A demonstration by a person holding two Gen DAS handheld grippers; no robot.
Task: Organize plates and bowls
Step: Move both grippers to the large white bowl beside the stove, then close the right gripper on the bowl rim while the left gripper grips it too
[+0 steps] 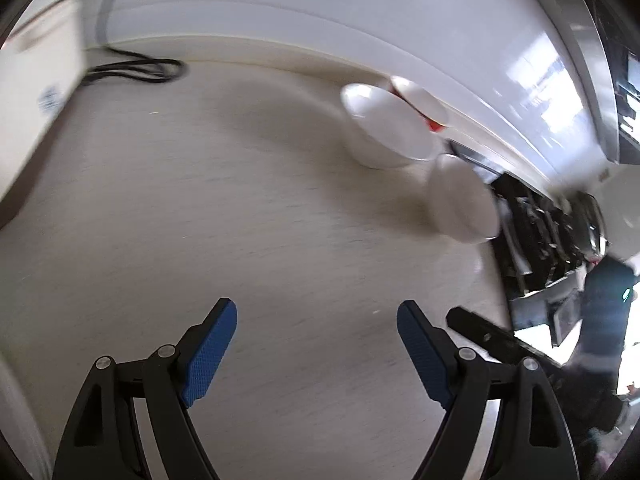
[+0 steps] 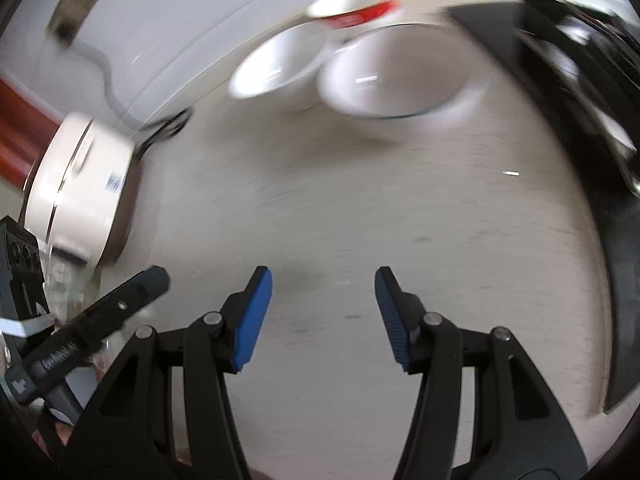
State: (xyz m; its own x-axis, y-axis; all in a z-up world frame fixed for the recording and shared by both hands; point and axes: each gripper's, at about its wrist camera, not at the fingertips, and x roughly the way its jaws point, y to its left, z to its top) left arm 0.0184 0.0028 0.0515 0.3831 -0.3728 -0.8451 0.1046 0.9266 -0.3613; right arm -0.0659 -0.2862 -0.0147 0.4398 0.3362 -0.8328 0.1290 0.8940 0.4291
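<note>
Three white bowls sit grouped at the back of the counter (image 2: 360, 240), against the wall: a small bowl (image 2: 276, 66), a wide bowl (image 2: 394, 70) just beside it, and behind them a red-banded bowl (image 2: 356, 8). This grouping probably serves as the collection point, since it keeps the middle of the counter free for handling. In the left view the same group appears at upper right, with the nearest bowl (image 1: 460, 200) next to a dark rack (image 1: 536, 224) holding dishes; whether it touches the rack cannot be told because of blur. A white appliance (image 2: 76, 188) stands at the counter's left end, its cord (image 1: 136, 67) lying along the wall. The left gripper (image 1: 316, 340) points steeply down at bare counter, well apart from the bowls, its blue pads (image 1: 210, 352) spread wide with nothing between them. The right gripper (image 2: 324, 316) is likewise angled down over bare counter, jaws moderately apart and empty. Both views are smeared, consistent with the hands being in transit. No plate is clearly identifiable. Neither gripper holds anything, so the next step is judged to be an approach to a bowl.
</note>
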